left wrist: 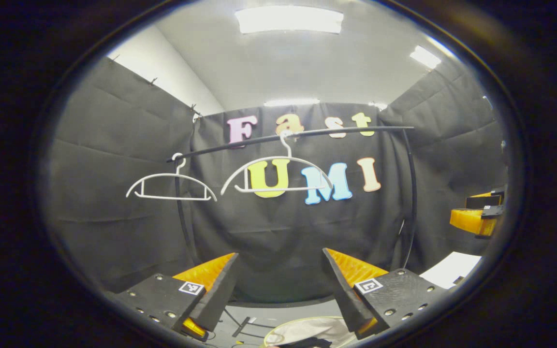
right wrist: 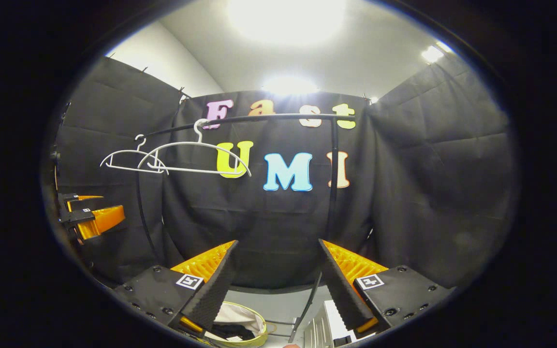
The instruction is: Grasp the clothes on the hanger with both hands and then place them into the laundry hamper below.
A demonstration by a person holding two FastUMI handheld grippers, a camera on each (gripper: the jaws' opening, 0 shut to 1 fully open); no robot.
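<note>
Two bare white hangers (left wrist: 171,186) (left wrist: 278,174) hang on a black rail (left wrist: 307,133) ahead of me; no garment is on either. Below, the laundry hamper (left wrist: 292,323) has a yellow rim and pale lining, with dark clothes (left wrist: 307,343) lying inside. My left gripper (left wrist: 280,252) stands open above the hamper with nothing between its fingers. In the right gripper view the hangers (right wrist: 128,162) (right wrist: 196,159) sit upper left, the hamper (right wrist: 260,325) with the dark clothes (right wrist: 232,331) is low between the fingers, and my right gripper (right wrist: 278,241) is open and empty.
The rack's curved black uprights (left wrist: 411,193) (right wrist: 332,183) frame the rail. The right gripper (left wrist: 476,215) shows at the right edge, the left gripper (right wrist: 90,215) at the left edge. A white sheet (left wrist: 452,268) lies low right; a white ribbed object (right wrist: 324,326) stands beside the hamper.
</note>
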